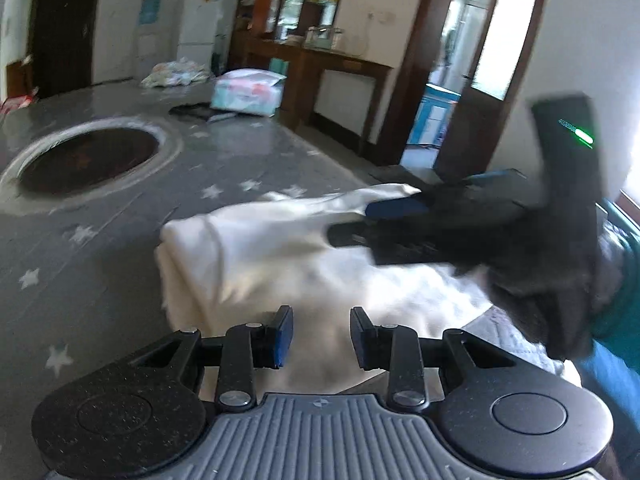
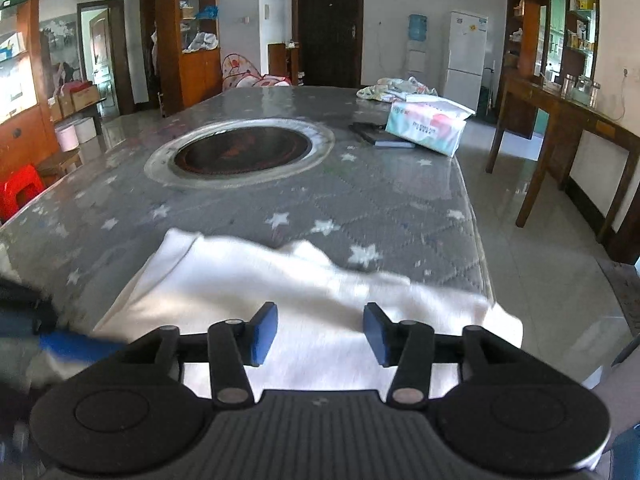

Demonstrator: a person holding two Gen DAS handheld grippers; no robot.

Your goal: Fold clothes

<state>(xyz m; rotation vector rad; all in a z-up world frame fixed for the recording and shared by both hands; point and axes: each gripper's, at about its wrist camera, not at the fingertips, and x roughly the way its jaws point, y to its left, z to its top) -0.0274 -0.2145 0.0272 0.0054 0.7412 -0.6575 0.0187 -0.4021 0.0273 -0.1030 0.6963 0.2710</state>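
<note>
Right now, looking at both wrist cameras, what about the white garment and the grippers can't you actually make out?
- White garment: its near part is hidden behind the right gripper body in the right wrist view, so its type is unclear.
- Right gripper in the left wrist view: motion-blurred; whether its fingers pinch the cloth cannot be told.
- Left gripper: the cloth below it is smeared, so contact is unclear.
- Left gripper in the right wrist view: cut off by the left edge.

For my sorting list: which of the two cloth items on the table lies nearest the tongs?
The plain white garment, spread directly under the right tongs. The patterned cloth bundle lies crumpled at the far end.
</note>
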